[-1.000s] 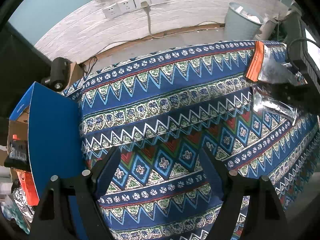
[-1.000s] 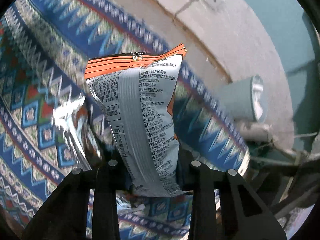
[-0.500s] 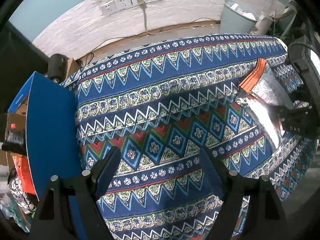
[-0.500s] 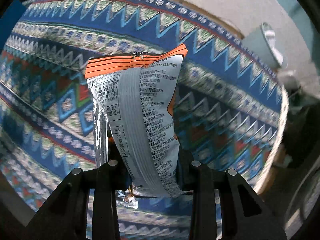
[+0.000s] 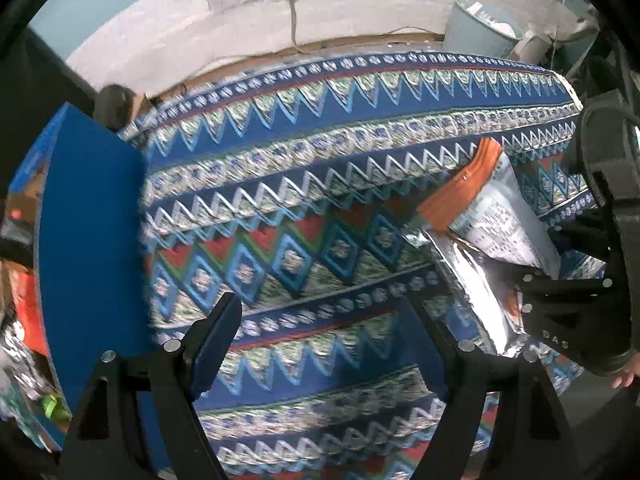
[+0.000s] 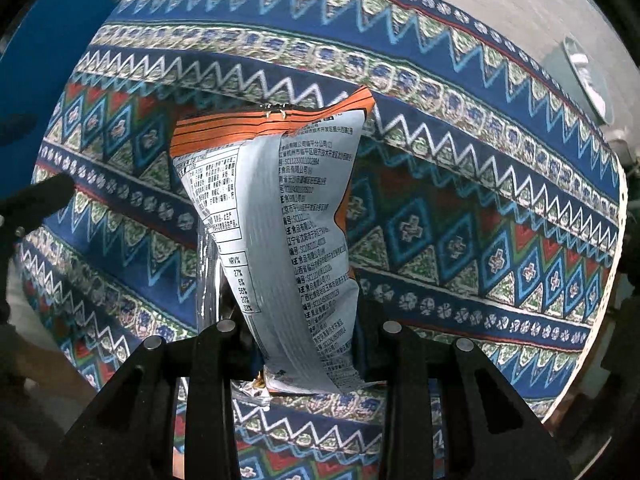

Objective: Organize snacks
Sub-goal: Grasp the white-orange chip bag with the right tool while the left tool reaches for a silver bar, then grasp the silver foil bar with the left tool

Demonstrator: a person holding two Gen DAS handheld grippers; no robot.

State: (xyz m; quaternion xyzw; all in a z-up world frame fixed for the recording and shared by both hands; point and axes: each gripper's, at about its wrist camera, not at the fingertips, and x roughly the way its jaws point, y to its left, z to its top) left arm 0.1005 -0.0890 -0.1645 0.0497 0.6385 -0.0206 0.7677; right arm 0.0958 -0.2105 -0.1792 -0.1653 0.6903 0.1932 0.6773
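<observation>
right gripper [image 6: 304, 320] pinched snack bag [image 6: 276, 216] by lower end, jaws pressed together on it; bag stood out along fingers above patterned tablecloth [image 6: 480, 184], orange seal at far end, printed silver back toward camera. second silvery packet [image 6: 208, 276] sat just behind it, apparently in same grip. left gripper [image 5: 324, 320] spread wide, nothing between fingers, above cloth. blue box [image 5: 88, 248] at cloth's left edge. bin [image 5: 480, 28] by wall.
</observation>
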